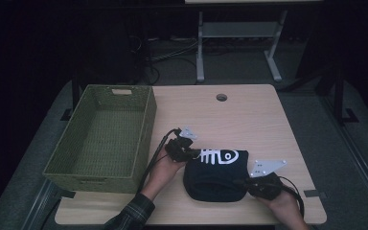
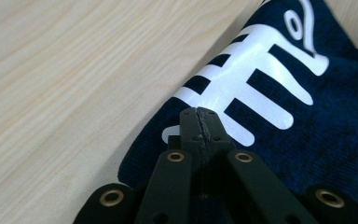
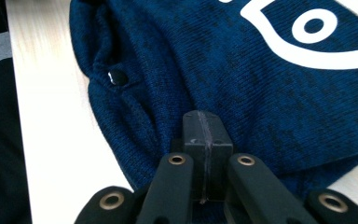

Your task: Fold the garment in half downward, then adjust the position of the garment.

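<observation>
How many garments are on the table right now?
1: a folded navy garment with a white print lies near the table's front edge, right of the green basket. The basket looks empty.

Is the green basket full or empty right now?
Empty. The high view shows the bare woven bottom of the basket; the folded shirt lies outside it on the table.

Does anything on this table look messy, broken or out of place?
Nothing stands out. The folded navy garment lies neat on the table, with the left gripper and right gripper at its edges, and the green basket sits squarely, undamaged.
</observation>
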The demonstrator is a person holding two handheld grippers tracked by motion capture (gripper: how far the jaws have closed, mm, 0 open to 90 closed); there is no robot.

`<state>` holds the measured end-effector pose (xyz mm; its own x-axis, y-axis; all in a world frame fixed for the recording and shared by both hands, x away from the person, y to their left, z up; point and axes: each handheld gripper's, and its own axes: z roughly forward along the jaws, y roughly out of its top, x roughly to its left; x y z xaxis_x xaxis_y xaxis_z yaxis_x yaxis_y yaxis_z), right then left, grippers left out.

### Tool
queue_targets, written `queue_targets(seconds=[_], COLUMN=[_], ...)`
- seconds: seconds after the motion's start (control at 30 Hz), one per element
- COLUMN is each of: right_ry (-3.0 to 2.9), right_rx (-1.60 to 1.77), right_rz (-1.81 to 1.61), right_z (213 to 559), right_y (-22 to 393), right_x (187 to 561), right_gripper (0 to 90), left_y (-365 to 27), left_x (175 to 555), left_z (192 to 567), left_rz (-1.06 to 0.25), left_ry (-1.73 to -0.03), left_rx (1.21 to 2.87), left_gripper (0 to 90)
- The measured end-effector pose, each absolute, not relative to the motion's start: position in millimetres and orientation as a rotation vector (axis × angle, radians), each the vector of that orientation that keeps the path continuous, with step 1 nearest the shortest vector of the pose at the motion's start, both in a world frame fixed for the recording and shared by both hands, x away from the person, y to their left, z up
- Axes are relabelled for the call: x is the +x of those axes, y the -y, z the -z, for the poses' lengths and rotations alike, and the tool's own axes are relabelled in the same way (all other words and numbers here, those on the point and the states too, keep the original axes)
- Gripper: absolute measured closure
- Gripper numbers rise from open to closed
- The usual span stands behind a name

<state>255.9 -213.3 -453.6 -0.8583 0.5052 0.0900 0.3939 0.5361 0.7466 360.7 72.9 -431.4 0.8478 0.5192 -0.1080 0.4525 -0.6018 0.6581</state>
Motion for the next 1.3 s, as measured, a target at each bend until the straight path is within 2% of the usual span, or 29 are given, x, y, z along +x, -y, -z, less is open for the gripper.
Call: queue_targets(seconds=[0.33, 0.87, 1.0, 1.3], right_ry=[-2.668, -2.707, -2.663, -2.453], right_rx=[0.742, 0.580, 0.589, 0.743], right_rz=[-1.238, -1.188, -1.216, -1.252], right_z=[461.8, 460.0, 452.5, 432.7], right_y=[201.0, 155.9, 161.0, 196.8], right_x=[246.0, 236.1, 237.1, 252.7], right_gripper=[89.9, 89.8, 89.7, 89.7], left_y=[-61.2, -49.2, -54.7, -82.9], left_x=[370.3, 383.7, 377.7, 335.1], left_z=[445.3, 443.2, 432.8, 407.5], left_rz=[-0.097, -0.101, -0.095, -0.110], left_ry=[-0.704, -0.653, -0.646, -0.612], left_rx=[2.336, 2.358, 2.330, 2.284], left_gripper=[90.0, 90.0, 90.0, 90.0])
